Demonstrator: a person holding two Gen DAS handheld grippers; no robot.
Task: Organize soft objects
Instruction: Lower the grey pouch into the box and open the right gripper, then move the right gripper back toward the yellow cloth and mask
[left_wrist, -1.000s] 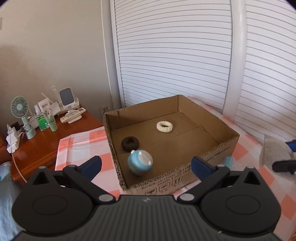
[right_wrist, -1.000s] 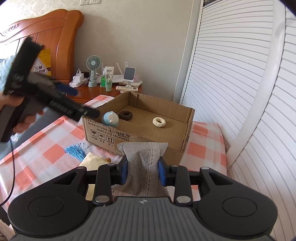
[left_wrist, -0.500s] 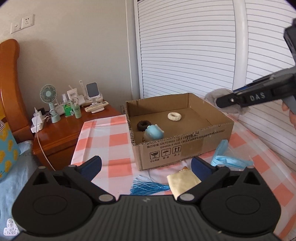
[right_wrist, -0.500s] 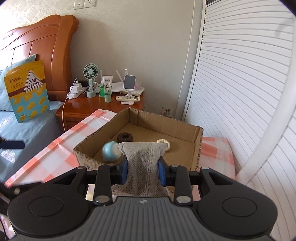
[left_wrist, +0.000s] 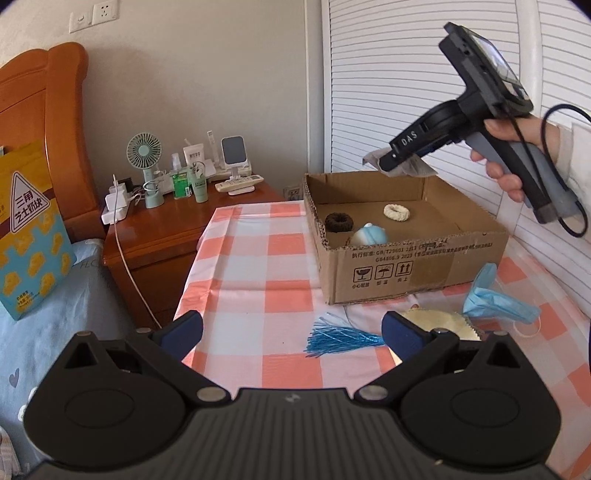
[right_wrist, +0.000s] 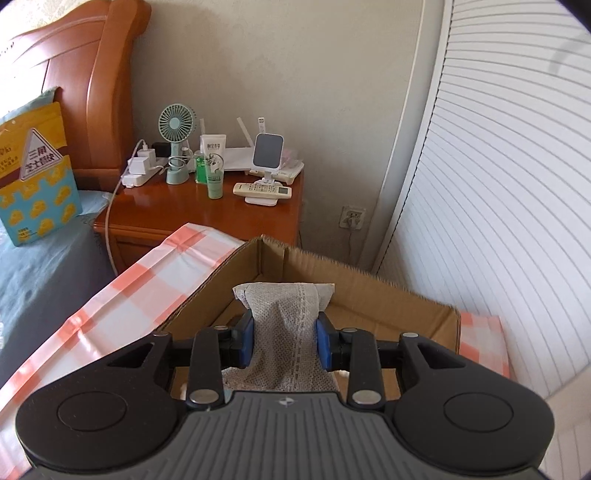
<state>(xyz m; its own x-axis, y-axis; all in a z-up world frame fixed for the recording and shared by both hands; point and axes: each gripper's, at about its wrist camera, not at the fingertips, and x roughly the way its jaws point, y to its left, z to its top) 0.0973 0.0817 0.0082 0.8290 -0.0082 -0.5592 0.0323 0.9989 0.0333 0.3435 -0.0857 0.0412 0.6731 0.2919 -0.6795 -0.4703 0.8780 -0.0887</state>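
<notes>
A cardboard box stands on the checked cloth and holds a brown ring, a white ring and a blue-white plush. My right gripper is shut on a grey cloth pouch above the box; it also shows in the left wrist view, over the box's back edge. My left gripper is open and empty, low over the cloth in front of the box. A blue tassel, a yellow cloth and a blue face mask lie before the box.
A wooden nightstand at left carries a fan, bottles, a remote and a phone stand. A bed with a yellow-blue bag is at far left. White slatted doors stand behind the box.
My left gripper let the blue-white plush fall into the box and pulled back and down. My right gripper carried the grey pouch forward to above the box.
</notes>
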